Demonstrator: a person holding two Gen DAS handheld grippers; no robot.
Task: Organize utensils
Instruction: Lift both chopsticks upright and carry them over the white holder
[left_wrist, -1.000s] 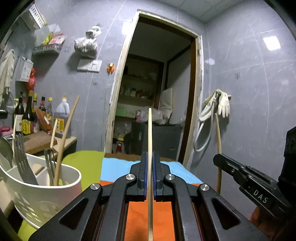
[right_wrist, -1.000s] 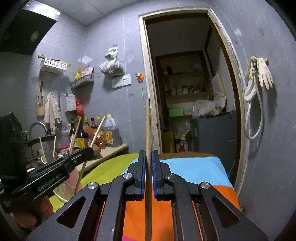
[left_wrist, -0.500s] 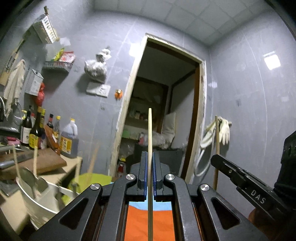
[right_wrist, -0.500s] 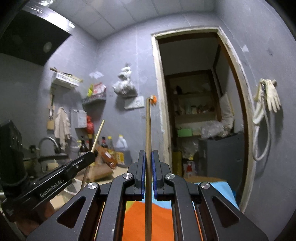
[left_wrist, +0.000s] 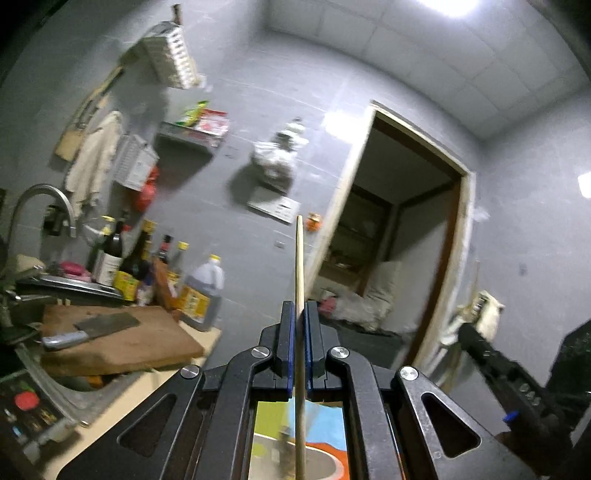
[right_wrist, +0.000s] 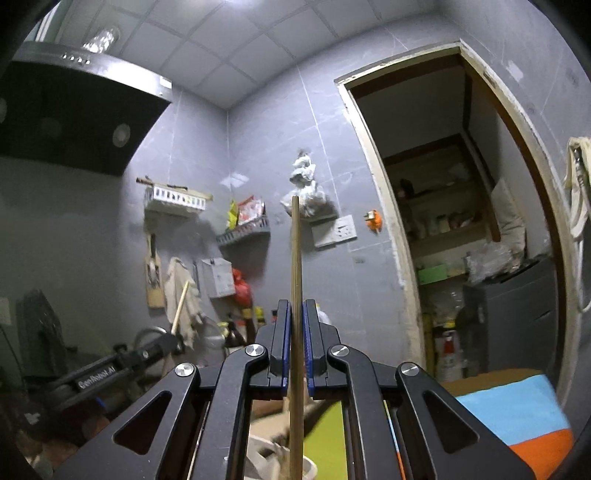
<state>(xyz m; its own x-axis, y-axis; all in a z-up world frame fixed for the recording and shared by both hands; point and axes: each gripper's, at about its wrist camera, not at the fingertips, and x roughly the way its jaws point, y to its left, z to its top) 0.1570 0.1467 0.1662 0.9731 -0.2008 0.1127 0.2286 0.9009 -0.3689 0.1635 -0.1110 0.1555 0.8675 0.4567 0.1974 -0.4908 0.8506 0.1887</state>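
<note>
left gripper (left_wrist: 300, 325): jaws clamped on pale chopstick (left_wrist: 300, 266) | right gripper (right_wrist: 294, 325): jaws clamped on darker chopstick (right_wrist: 295, 258) | both upright, above white holder (right_wrist: 258, 458) | progress: neither stowed yet; insertion remains

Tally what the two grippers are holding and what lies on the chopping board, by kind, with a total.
Chopsticks: 2, a pale chopstick clamped in the left gripper, a darker chopstick clamped in the right gripper
Cleavers: 1, the cleaver lying flat on the wooden chopping board
Total: 3
</note>
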